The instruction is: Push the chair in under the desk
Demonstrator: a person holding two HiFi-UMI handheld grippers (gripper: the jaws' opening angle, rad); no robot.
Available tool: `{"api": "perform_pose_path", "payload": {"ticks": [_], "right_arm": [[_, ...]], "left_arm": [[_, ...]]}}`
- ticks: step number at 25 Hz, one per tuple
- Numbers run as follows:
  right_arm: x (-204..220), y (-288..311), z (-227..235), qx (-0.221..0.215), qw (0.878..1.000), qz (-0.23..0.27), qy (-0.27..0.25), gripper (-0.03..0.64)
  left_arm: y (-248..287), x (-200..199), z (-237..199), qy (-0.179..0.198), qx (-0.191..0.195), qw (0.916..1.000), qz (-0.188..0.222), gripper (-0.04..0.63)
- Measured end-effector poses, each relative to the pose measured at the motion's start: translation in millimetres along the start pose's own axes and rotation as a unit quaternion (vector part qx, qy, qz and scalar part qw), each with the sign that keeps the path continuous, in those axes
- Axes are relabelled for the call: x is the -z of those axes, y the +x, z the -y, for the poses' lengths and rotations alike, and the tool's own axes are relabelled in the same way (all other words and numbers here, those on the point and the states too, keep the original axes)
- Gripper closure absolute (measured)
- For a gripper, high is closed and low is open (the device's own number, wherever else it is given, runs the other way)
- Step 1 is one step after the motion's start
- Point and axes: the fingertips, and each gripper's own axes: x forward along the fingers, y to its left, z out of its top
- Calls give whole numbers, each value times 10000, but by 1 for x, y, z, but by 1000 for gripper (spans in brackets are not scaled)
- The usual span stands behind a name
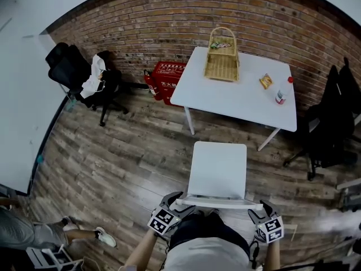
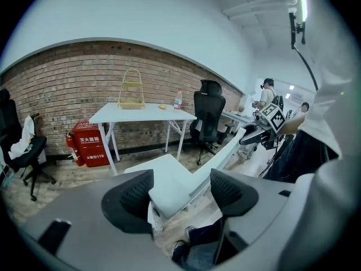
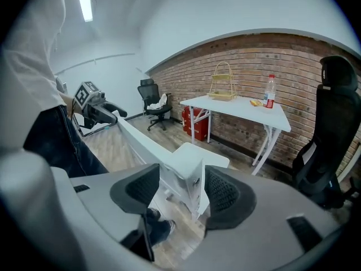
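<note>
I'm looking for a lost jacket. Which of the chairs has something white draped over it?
The black office chair at the head view's left; the black chair at right and the white chair are bare.

a red-brown brick wall point(image 1: 169, 16) runs along the far side. a plain white wall point(image 1: 22, 95) closes the left. the floor point(image 1: 124, 151) is of wood planks in mixed grey and brown. near the left corner stand black office chairs point(image 1: 67, 66), a white cloth point(image 1: 93, 81) draped on one. a red box point(image 1: 169, 75) sits on the floor against the bricks, an extinguisher point(image 1: 150, 84) just beside it. another black chair point(image 1: 333, 117) stands at the right. the ceiling point(image 3: 186, 4) is white, with a lit tube lamp point(image 3: 86, 1).
</note>
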Motion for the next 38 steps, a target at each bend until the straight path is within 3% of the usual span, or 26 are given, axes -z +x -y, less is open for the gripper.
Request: {"api": "perform_pose_path", "payload": {"ticks": [22,38], "right_arm": [[6,3,8,161,9996,-153,157,375],[-11,16,61,215,9995,-163,187,373]], "left_arm": [[9,-5,-2,24,-39,9999,-129,264],[50,-39,-8,209,-123,9997,-77,265]]}}
